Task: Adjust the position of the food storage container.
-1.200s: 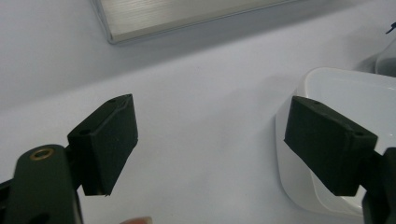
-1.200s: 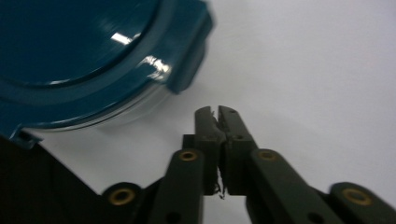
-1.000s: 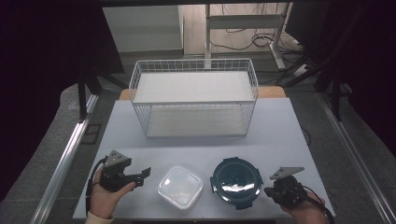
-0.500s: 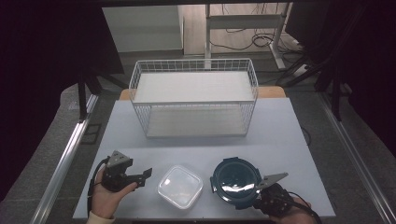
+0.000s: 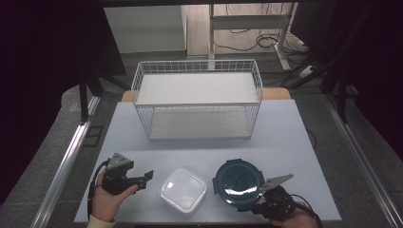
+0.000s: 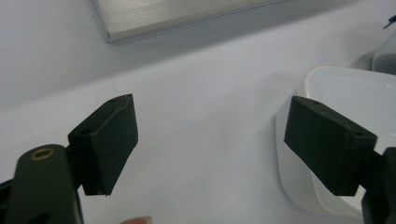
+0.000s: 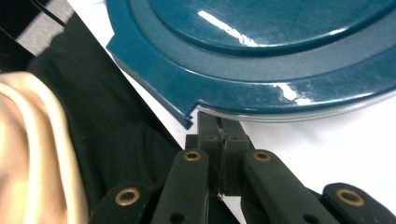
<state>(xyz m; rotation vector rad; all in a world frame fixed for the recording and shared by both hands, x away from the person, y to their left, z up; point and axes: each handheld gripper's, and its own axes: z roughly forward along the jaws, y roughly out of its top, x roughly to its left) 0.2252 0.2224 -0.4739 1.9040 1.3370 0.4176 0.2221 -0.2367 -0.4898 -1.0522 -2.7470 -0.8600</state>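
Observation:
A round teal-lidded container (image 5: 237,183) stands at the front right of the white table (image 5: 294,142). My right gripper (image 5: 259,202) is shut, and in the right gripper view its tips (image 7: 219,127) sit against the underside of the lid's rim (image 7: 261,56), next to a notch; whether anything is pinched is hidden. A clear square lidded container (image 5: 183,189) lies left of the teal one. My left gripper (image 5: 145,179) is open just left of it. In the left gripper view its jaws (image 6: 210,140) stand wide over bare table, with the right one over the container's corner (image 6: 355,93).
A white wire basket (image 5: 197,102) stands across the back middle of the table. Bare tabletop lies between the basket and the two containers. The table's front edge runs just below both hands. A metal rail (image 5: 66,161) runs along the left side.
My right gripper has moved left and down, from beside the teal container to its front-right rim. The left gripper and both containers have stayed put.

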